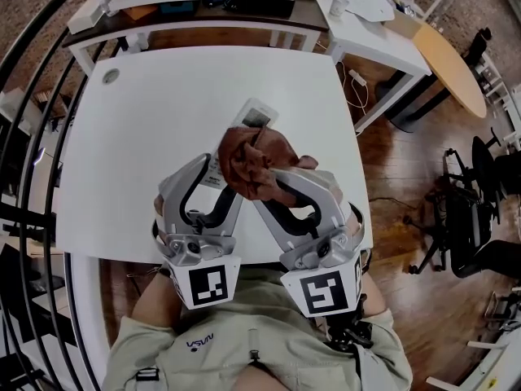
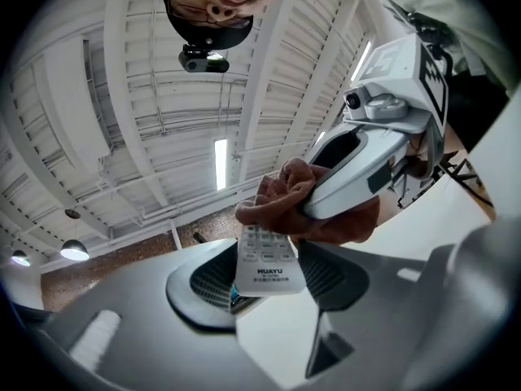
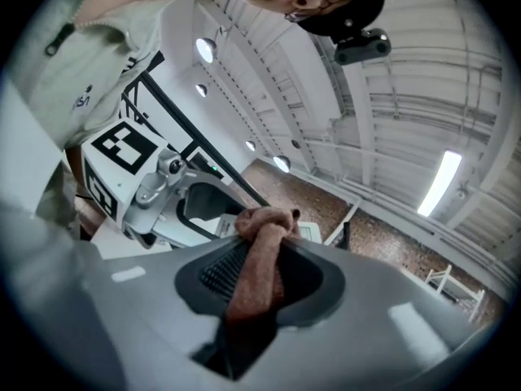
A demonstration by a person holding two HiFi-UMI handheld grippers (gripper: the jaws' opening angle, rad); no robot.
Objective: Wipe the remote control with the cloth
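Both grippers sit side by side over the table's (image 1: 138, 137) near half, tips nearly meeting. The left gripper (image 1: 221, 173) has the remote (image 1: 255, 114) between its jaws. The right gripper (image 1: 281, 177), just beside it, has the cloth (image 1: 252, 165) between its own. The cloth lies on the remote's middle, and the remote's far end pokes out beyond it. Behind the table stands a cluttered desk (image 1: 203, 19). Chairs (image 1: 464, 210) stand off right, well apart.

Left gripper (image 1: 216, 172): jaws clamped on the remote control (image 2: 267, 269), pointing away from the person.
Right gripper (image 1: 273, 176): jaws pinched on the cloth (image 3: 259, 275), angled inward, tips just beside the left gripper's.
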